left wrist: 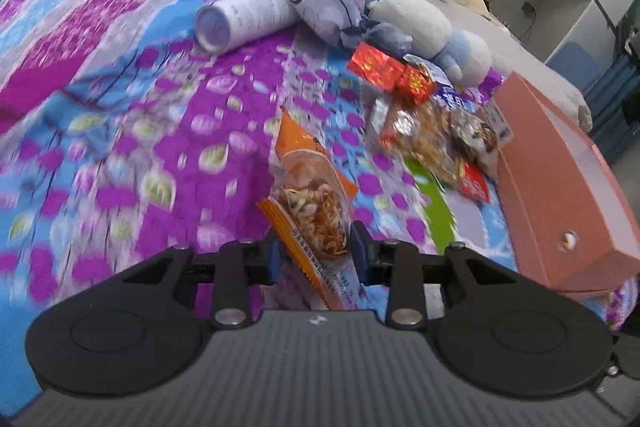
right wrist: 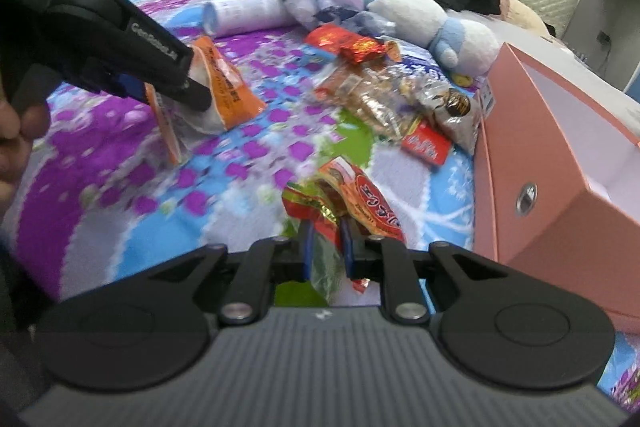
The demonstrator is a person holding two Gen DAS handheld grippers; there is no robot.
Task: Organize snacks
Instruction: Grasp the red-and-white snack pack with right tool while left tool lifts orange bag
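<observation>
Both grippers pinch snacks: left gripper (left wrist: 316, 253) an orange packet (left wrist: 310, 187), right gripper (right wrist: 326, 247) a red packet (right wrist: 348, 207)

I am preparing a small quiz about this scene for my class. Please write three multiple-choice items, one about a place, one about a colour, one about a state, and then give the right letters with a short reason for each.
1. Where does the pink box stand?
A. At the right side of the bed, beside the snack pile
B. On the floor under the bed
C. On top of the plush toy

2. What colour is the packet in the left gripper?
A. Green
B. Orange
C. Black

3. What is the state of the right gripper?
A. Open and empty
B. Shut on a red snack packet
C. Resting inside the box

Answers:
1 A: the box sits on the bedspread next to the pile.
2 B: the orange packet is pinched between its pads.
3 B: the red snack packet is clamped in its jaws.
</observation>
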